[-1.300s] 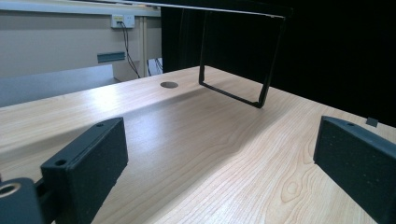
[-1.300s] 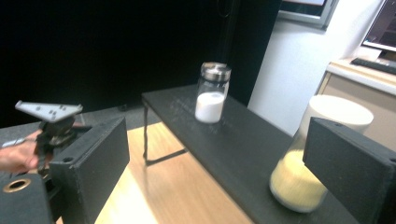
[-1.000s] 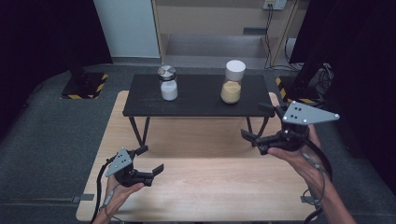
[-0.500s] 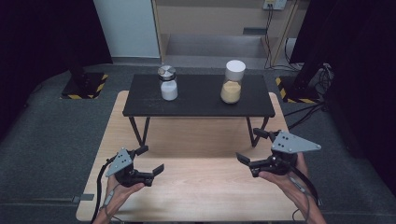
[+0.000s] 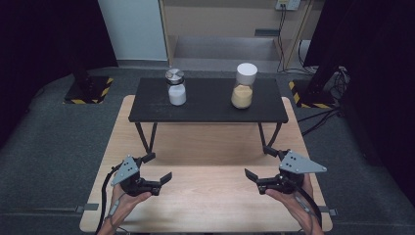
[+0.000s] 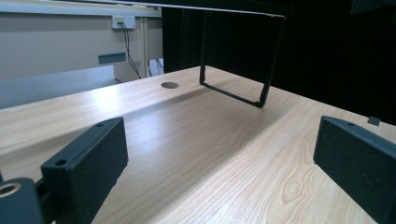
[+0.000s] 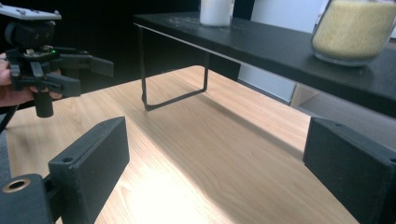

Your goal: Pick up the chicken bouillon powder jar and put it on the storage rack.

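On the wooden table [image 5: 205, 200] stands a low black shelf [image 5: 205, 105]. It carries a jar of white powder with a metal lid [image 5: 176, 88] at its left and a jar of tan grains with a white lid [image 5: 243, 88] at its right. My left gripper [image 5: 159, 167] hovers low over the table's near left, open and empty. My right gripper [image 5: 259, 162] hangs low over the near right, open too, with nothing between its jaws. The right gripper view looks past its wide-apart jaws at the tan jar [image 7: 355, 28], the white jar [image 7: 216, 11] and the left gripper [image 7: 88, 74].
The shelf's thin black legs [image 6: 204, 51] rest on the tabletop, leaving a gap beneath it. A round cable hole [image 6: 169, 85] sits in the table beyond them. Dark carpet surrounds the table; cables and stand bases lie at the back right.
My right gripper has come down from beside the shelf's right end toward the near edge, close above the table. The left gripper has stayed put.
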A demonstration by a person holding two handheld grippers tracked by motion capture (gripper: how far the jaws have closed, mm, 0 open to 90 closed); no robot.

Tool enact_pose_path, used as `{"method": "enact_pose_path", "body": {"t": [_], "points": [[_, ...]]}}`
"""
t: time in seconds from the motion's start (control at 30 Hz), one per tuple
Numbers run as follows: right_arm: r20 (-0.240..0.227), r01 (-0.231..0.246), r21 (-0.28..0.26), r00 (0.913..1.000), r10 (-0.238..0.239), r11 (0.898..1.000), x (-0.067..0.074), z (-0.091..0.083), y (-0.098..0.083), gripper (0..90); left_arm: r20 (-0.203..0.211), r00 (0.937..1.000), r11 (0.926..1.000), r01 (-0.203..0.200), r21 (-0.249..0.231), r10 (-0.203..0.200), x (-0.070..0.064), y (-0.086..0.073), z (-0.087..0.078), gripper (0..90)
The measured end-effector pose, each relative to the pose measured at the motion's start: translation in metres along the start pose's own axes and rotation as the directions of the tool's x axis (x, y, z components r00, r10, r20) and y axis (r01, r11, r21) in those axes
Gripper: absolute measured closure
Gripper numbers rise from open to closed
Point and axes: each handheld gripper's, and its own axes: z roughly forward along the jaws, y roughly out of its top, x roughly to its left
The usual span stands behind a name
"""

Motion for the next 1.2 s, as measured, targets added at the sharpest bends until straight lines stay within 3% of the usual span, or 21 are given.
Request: {"method": "enact_pose_path", "body": {"t": [0.3,0.53,0.7,1.2], "points": [[0.052,0.001,-0.01,0.9987,-0.001,1.0,0.014,0.009,-0.031,7.1,-0.001,1.0,1.0,-0.008,0.001,0.008,-0.001,0.0,0.0,2.0],[0.06,0.007,0.001,0.9981,-0.007,1.0,0.016,0.015,-0.04,7.1,-0.001,0.9999,0.9999,-0.012,0.002,0.012,-0.001,0.0,0.0,2.1],[0.087,0.009,-0.028,0.9962,-0.006,1.0,0.019,0.013,-0.047,7.1,-0.001,0.9999,0.9999,-0.011,-0.004,0.011,-0.001,-0.001,0.001,2.1],[0.179,-0.066,-0.115,0.98,0.086,0.991,0.017,-0.001,-0.073,5.9,-0.012,0.9997,0.9995,-0.02,-0.023,0.019,0.0,-0.002,-0.002,2.1]]}}
